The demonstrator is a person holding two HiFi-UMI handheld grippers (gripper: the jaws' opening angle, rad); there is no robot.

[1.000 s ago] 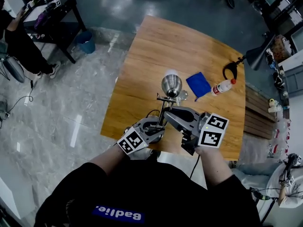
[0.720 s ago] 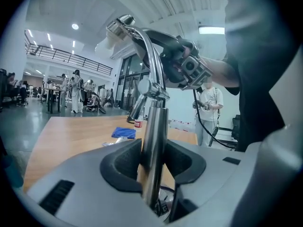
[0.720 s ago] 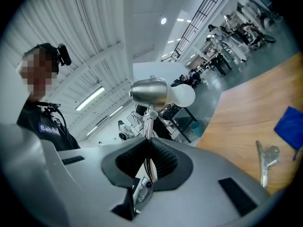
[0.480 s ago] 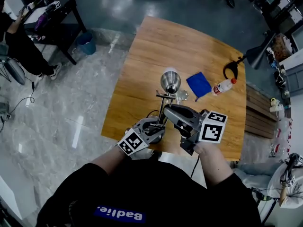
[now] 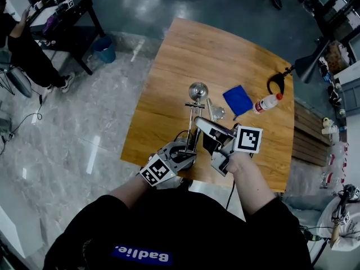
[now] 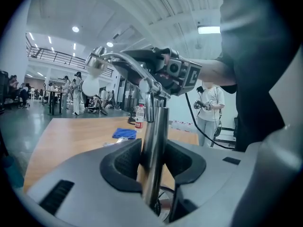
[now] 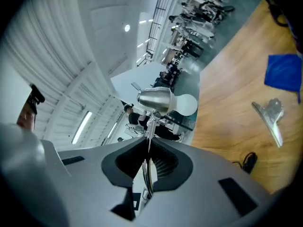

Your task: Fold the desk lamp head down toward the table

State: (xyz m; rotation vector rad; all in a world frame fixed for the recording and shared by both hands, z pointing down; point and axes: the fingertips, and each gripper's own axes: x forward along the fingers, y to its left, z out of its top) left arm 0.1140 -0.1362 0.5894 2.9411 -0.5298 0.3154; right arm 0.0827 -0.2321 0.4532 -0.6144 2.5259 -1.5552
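A chrome desk lamp stands near the front edge of the wooden table (image 5: 185,55). Its upright post (image 6: 154,145) sits between the pads of my left gripper (image 6: 152,162), which is shut on it low down (image 5: 188,147). My right gripper (image 5: 203,125) is shut on the lamp's thin upper arm (image 7: 149,141), just behind the head. The cone-shaped lamp head (image 5: 198,90) with its white bulb (image 7: 185,104) hangs out beyond the right jaws, tipped forward over the table. The left gripper view shows the head (image 6: 92,67) up at the left, with the right gripper (image 6: 175,72) behind it.
A blue cloth (image 5: 236,100), a small silver piece (image 5: 216,113), a red-capped bottle (image 5: 266,102) and a black clip (image 5: 274,84) lie on the table's right half. A black cable (image 7: 246,161) trails near the lamp base. A person stands by a black table (image 5: 67,21) far left.
My right gripper has rolled and sunk a little, taking the lamp's upper arm with it. The lamp head has swung forward and down. The left gripper has stayed on the post.
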